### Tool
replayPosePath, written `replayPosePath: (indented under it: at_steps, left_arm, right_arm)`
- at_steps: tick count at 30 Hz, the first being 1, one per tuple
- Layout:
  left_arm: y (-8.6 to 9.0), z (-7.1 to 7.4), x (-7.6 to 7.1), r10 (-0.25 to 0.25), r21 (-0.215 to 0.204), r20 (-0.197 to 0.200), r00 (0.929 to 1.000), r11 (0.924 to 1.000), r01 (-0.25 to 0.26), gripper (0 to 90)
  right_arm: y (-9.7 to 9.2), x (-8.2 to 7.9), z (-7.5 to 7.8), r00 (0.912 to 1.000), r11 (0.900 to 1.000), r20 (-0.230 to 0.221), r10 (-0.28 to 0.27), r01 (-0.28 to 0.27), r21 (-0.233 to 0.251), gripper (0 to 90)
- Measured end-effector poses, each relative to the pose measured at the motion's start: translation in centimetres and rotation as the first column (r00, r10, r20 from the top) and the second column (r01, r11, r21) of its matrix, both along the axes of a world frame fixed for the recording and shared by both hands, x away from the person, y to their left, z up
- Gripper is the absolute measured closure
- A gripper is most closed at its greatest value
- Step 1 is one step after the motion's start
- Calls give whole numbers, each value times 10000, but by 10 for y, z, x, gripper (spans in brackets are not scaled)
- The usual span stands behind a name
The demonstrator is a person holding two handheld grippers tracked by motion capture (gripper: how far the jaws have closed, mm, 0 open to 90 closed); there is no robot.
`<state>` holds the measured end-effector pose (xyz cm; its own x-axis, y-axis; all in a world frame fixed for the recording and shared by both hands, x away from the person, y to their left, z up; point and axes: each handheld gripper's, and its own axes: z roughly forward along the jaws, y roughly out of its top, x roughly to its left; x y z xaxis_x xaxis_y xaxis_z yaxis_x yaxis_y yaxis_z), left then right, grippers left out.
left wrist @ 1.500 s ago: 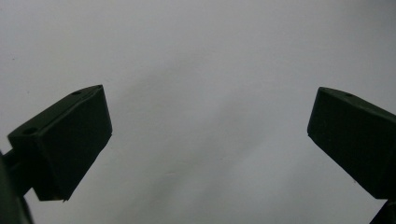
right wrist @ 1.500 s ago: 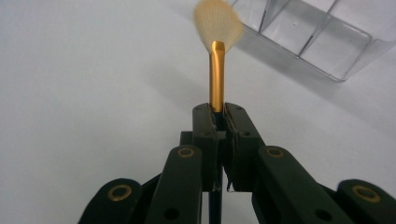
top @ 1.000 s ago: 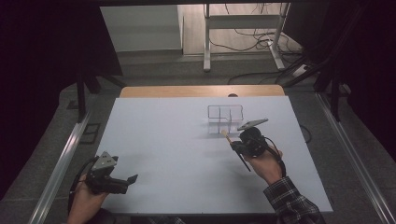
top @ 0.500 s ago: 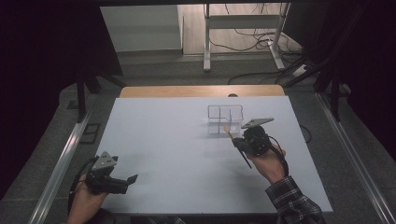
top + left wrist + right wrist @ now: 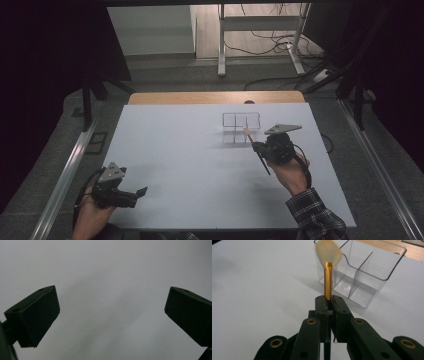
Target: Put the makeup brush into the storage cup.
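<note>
Gold metal and pale bristles mark the makeup brush (image 5: 327,277) that is clamped between the closed jaws of the right gripper (image 5: 329,306), with the bristle end pointed forward and up, away from the hand, and the dark handle trailing back below the jaws. In the high view the brush (image 5: 254,146) is seen as a slanted line, its tip toward the far edge of the desk (image 5: 175,150) and its tail toward the near right corner. Just ahead of the bristles, and a little to the right of the brush's long axis, stands the clear plastic organizer (image 5: 364,272), split into compartments by inner walls; in the high view the organizer (image 5: 241,127) sits in the far right part of the desk, just beside the right gripper (image 5: 257,146), so that hand is judged far the nearer for a drop into a compartment. The left gripper (image 5: 141,191) is held well apart at the near left corner, and its jaws are seen wide open with nothing between them, bare desk (image 5: 112,290) beyond. How many compartments the organizer has cannot be told for certain, since its walls are transparent, and the end of the brush handle is cut off in the right gripper view.
</note>
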<state>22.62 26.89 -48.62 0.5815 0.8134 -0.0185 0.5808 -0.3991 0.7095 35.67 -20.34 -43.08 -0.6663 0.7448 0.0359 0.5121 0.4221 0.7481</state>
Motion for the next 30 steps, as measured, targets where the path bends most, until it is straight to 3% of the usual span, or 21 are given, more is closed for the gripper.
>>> replayPosePath:
  at_steps: [8,14,30]
  left_arm:
    - [0,0,0,-6,1,3,10000,10000,6,3]
    - [0,0,0,-5,6,-1,10000,10000,5,3]
    - [-1,0,0,-27,23,-55,10000,10000,27,3]
  right_arm:
    - [-7,2,3,9995,9993,277,-156,146,352,840]
    - [-13,4,8,9977,9949,539,-417,365,942,840]
    - [-18,10,16,9913,9877,1107,-717,551,1461,840]
